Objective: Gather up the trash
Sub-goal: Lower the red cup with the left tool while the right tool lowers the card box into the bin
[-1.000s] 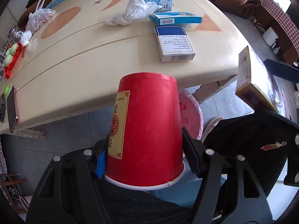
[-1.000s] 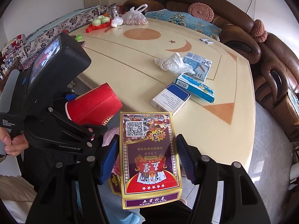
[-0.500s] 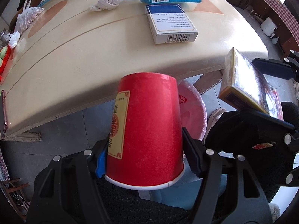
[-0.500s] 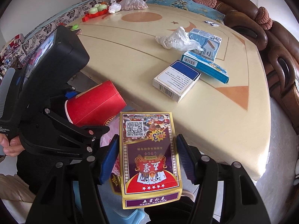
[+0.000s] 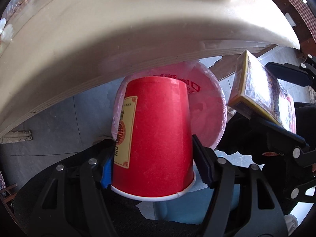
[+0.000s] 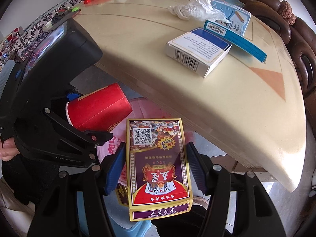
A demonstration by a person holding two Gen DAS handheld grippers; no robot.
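Note:
My left gripper (image 5: 153,158) is shut on a red paper cup (image 5: 156,138), held upside down over a bin lined with a pink bag (image 5: 207,106) below the table edge. My right gripper (image 6: 155,165) is shut on a purple and gold playing-card box (image 6: 158,164), held above the same pink bag (image 6: 110,148). The cup (image 6: 98,106) and the left gripper (image 6: 59,118) show at the left of the right wrist view. The card box (image 5: 260,90) shows at the right of the left wrist view.
On the cream table (image 6: 227,90) lie a white and blue box (image 6: 197,49), a thin blue box (image 6: 237,37), a milk carton (image 6: 235,17) and a crumpled white plastic bag (image 6: 195,7). Brown sofas (image 6: 300,45) stand behind. The table edge (image 5: 138,39) hangs over the bin.
Both grippers have dropped below the table edge and moved in over the pink-lined bin, each still holding its item.

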